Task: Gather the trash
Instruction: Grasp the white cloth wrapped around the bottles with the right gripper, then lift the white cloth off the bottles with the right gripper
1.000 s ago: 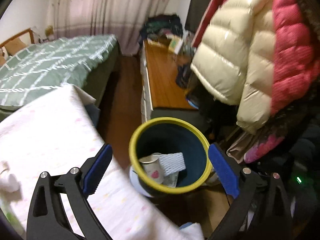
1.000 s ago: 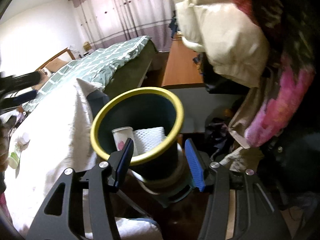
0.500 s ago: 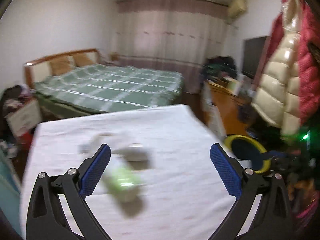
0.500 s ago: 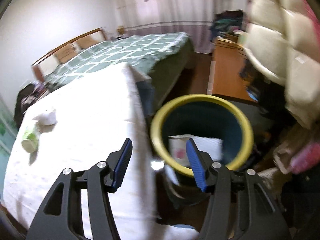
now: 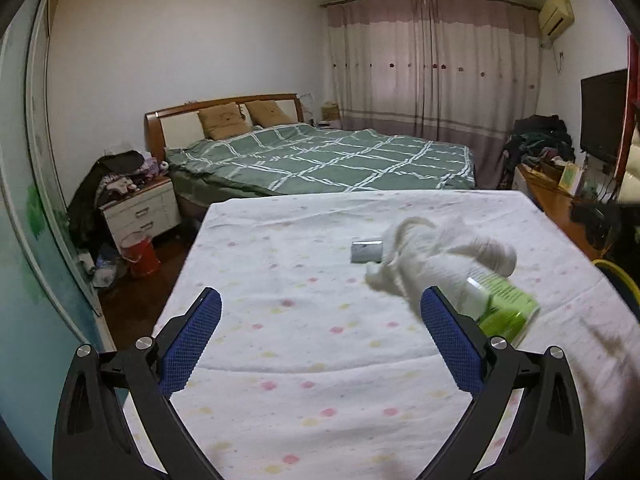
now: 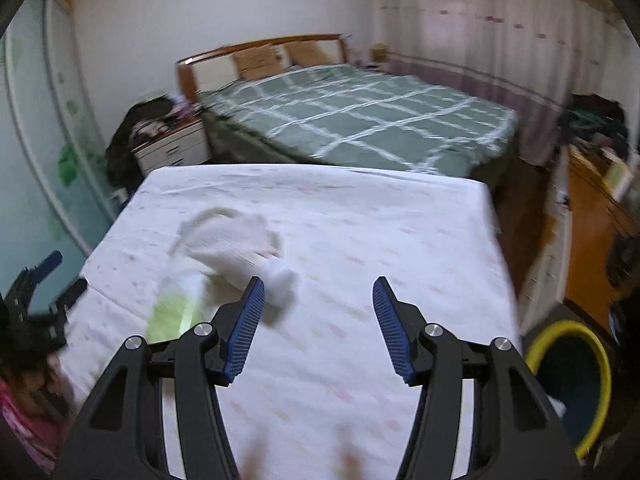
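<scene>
Both of your grippers have swung away from the bin over the last second and now face the white worktop with the pale dotted cloth (image 5: pixel 304 344); a second ago each looked down into the bin. At far left, by the wall, a white bedside cabinet (image 5: pixel 140 210) stands with a red bucket (image 5: pixel 140 254) on the floor in front of it, and the green checked bed (image 5: pixel 320 160) lies beyond the worktop. Your left gripper (image 5: pixel 320 340) hangs released, jaws spread wide with nothing between them, above the near half of the cloth. Right of its centre line, a small grey rectangular packet (image 5: pixel 366 251) lies flat on the cloth, touching or just beside a crumpled white tissue wad (image 5: pixel 432 256). A green-labelled plastic bottle (image 5: pixel 500 304) lies on its side against the wad, partly behind the gripper's right finger; it is blurred. In the right wrist view your right gripper (image 6: pixel 318 324) is also released and empty, with the wad and bottle left of its left finger. The yellow-rimmed dark blue round bin (image 6: pixel 576 376) stands on the floor off the worktop's right edge.
</scene>
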Tool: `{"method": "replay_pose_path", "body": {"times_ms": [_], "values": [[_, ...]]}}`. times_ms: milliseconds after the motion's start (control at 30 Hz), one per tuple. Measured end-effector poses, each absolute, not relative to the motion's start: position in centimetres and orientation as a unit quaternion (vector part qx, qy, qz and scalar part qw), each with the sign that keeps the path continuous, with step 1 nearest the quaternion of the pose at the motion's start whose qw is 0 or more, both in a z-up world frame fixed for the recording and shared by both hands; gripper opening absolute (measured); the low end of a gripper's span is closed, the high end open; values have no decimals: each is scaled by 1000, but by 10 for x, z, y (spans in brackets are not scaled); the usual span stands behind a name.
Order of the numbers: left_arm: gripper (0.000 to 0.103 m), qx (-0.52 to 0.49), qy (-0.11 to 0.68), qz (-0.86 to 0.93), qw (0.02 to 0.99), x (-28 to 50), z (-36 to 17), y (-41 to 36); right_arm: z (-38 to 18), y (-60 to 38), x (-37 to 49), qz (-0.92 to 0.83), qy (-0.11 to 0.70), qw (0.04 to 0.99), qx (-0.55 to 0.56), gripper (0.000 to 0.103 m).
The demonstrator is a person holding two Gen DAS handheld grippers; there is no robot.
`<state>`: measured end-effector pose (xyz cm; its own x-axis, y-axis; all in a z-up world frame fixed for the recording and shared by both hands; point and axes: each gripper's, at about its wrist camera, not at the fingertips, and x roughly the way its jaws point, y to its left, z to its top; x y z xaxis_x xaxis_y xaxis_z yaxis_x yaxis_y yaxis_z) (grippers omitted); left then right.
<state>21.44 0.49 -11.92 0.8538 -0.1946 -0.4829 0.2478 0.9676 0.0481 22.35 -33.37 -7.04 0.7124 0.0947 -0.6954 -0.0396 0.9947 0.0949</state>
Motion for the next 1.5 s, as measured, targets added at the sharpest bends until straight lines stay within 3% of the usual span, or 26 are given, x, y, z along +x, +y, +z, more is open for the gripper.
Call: {"method": "replay_pose_path", "body": {"times_ms": [567, 733, 1300, 1467, 1500], "values": [[98, 36, 247, -116, 961, 208, -120, 5, -121, -263, 337, 80, 453, 887, 45, 57], [98, 41, 247, -117, 961, 207, -118, 3, -126, -254, 332, 77, 442, 894, 17, 39], [98, 47, 246, -117, 961, 205, -118, 2, -124, -236, 326, 54, 403, 911, -62, 37], [98, 48, 245, -118, 961, 206, -118, 1, -119, -234, 323, 33, 387, 918, -79, 23], [98, 49, 245, -118, 961, 206, -118, 1, -118, -234, 322, 29, 384, 919, -81, 5]]}}
